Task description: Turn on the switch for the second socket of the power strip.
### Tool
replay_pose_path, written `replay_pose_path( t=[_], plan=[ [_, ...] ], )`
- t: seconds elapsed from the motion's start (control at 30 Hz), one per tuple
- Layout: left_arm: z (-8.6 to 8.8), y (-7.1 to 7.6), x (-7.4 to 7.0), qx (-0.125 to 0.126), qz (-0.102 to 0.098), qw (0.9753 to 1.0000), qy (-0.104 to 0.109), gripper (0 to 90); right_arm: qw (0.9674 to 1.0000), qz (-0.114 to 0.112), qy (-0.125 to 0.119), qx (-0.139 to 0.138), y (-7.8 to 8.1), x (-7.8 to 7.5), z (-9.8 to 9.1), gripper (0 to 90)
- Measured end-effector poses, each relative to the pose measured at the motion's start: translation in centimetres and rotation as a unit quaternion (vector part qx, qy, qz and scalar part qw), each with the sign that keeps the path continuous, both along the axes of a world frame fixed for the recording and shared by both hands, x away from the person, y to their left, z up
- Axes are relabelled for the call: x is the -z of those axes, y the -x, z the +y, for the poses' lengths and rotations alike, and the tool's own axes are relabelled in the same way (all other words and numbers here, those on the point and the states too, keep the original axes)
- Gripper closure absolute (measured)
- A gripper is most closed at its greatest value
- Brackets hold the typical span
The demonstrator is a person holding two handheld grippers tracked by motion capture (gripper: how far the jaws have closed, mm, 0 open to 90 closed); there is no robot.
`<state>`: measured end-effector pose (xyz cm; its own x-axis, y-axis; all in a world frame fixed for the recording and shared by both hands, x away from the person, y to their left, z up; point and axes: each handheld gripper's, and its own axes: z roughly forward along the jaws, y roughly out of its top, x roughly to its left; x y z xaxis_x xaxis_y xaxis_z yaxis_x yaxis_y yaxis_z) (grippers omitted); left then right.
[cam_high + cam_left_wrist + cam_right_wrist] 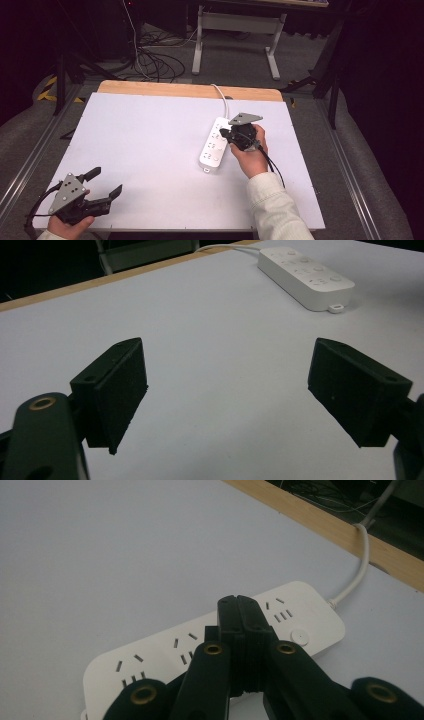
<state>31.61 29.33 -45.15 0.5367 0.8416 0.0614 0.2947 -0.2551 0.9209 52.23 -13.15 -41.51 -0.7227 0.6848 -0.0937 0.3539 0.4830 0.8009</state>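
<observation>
High view showed a broad white table top (150, 150) with a strip of bare wood along its far edge, at twelve o'clock. Beyond that strip, at twelve o'clock, lay dark floor with a tangle of cables (150, 62) and a white metal stand (235, 35).

Lay on the right half of the table, toward two o'clock from its middle: a white power strip (214, 143), long axis running roughly from seven o'clock to one o'clock. Trailed from its far end toward twelve o'clock and over the wooden edge: a white cord (223, 100).

Hovered right at the strip's far end, on its three o'clock side: the right gripper (226, 134), held in a hand with a pale sleeve rising from five o'clock. Jaws pressed flat together with nothing between them, as seen in the right gripper view, where the closed tips (240, 611) sat over the strip's socket face (165, 650), beside a round button at the cord end. Could not be told from these views whether the tips touched the strip.

Rested near the table's front left corner, at seven o'clock, well apart from the strip: the left gripper (106, 184). Jaws spread wide and empty, pointing toward two o'clock. Showed in the left gripper view: two black pads (120, 390) far apart over bare table, with the power strip (305, 277) distant at one o'clock.
</observation>
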Motion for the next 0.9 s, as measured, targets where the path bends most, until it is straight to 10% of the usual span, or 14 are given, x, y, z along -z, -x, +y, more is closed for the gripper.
replay_pose_path(
  t=[0.5, 0.9],
  plan=[
    [0.0, -0.1, 0.0, -0.001, 0.002, 1.0, 0.003, 16.2, 0.9999, -0.008, -0.013, -0.007, 0.7, -0.8, -0.5, 85.7],
    [0.0, -0.1, 0.0, -0.002, 0.0, 1.0, 0.003, 16.3, 0.9981, -0.032, -0.051, -0.009, 2.5, -2.6, -1.5, 49.1]
  ],
)
